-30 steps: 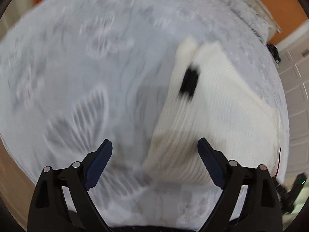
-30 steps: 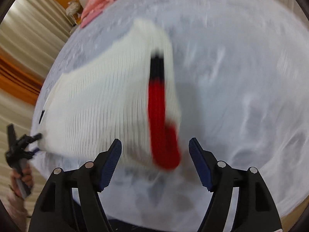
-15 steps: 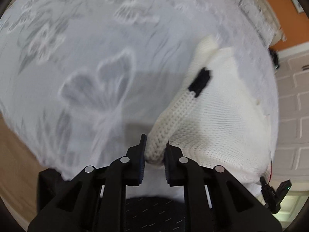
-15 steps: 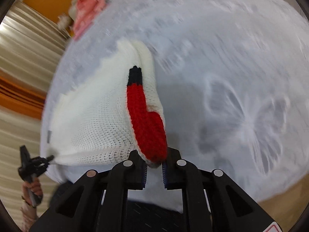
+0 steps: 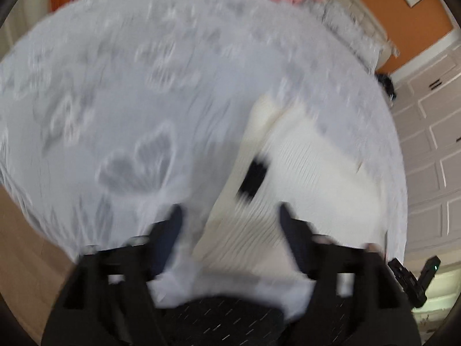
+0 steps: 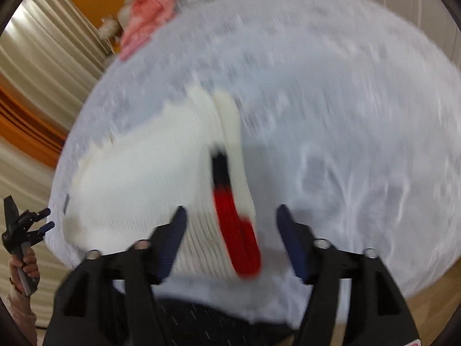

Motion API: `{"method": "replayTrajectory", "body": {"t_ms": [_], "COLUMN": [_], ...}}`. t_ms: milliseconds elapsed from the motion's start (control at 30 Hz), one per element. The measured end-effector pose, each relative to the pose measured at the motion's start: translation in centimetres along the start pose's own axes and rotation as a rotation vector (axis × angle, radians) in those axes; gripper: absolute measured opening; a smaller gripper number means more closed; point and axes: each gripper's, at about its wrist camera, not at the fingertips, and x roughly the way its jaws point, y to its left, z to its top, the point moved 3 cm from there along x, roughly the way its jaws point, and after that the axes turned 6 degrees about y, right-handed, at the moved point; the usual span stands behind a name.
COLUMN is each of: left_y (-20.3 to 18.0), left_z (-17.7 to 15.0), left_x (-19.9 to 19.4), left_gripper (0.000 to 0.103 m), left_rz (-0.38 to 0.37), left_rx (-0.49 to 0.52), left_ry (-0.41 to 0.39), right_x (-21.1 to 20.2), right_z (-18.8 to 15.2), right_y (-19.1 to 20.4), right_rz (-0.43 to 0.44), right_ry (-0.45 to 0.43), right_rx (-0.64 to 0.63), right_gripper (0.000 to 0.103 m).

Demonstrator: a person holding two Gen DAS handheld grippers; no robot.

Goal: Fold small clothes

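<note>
A bed covered with a pale grey bedspread printed with butterflies (image 5: 144,92) fills most of both views. On it lies the white ribbed knit garment (image 5: 302,187), spread flat; in the left wrist view it takes up the lower right of the frame, with a small black patch (image 5: 253,178) near its left edge, and in the right wrist view it sits lower left of centre, with a black-and-red knitted strip (image 6: 233,219) running down its right side. A heap of pink cloth (image 6: 149,26) lies at the far end of the bed, at the top of each view. The left tool (image 5: 230,216) has just been opening and its jaws stand wide apart, holding nothing; the garment's near left corner shows between them but clear of the dark blue pads. The right tool (image 6: 230,216) has likewise just been opening, wide and empty, the red end of the strip lying between its pads untouched. Both frames are blurred, and no writing can be read.
</note>
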Motion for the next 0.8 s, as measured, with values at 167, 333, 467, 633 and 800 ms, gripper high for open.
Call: {"method": "replayTrajectory", "body": {"t_ms": [167, 333, 467, 633, 800], "left_y": [-3.1, -3.7, -2.7, -3.0, -4.6], "left_z": [4.3, 5.3, 5.2, 5.2, 5.3], "left_x": [4.4, 10.7, 11.5, 11.9, 9.6], "left_gripper": [0.084, 0.065, 0.029, 0.035, 0.043], "left_rz": [0.013, 0.101, 0.047, 0.099, 0.143], "left_rx": [0.010, 0.026, -0.012, 0.041, 0.109], "left_ry": [0.039, 0.134, 0.135, 0.106, 0.053], "right_x": [4.9, 10.7, 9.7, 10.8, 5.1], "right_z": [6.1, 7.9, 8.9, 9.2, 8.9], "right_y": [2.2, 0.9, -0.4, -3.0, -0.5], "right_rz": [0.002, 0.016, 0.056, 0.011, 0.029], "right_ry": [0.052, 0.150, 0.087, 0.107, -0.045], "right_rx": [-0.034, 0.048, 0.081, 0.085, 0.051], "right_gripper": [0.069, 0.068, 0.013, 0.010, 0.018]}}
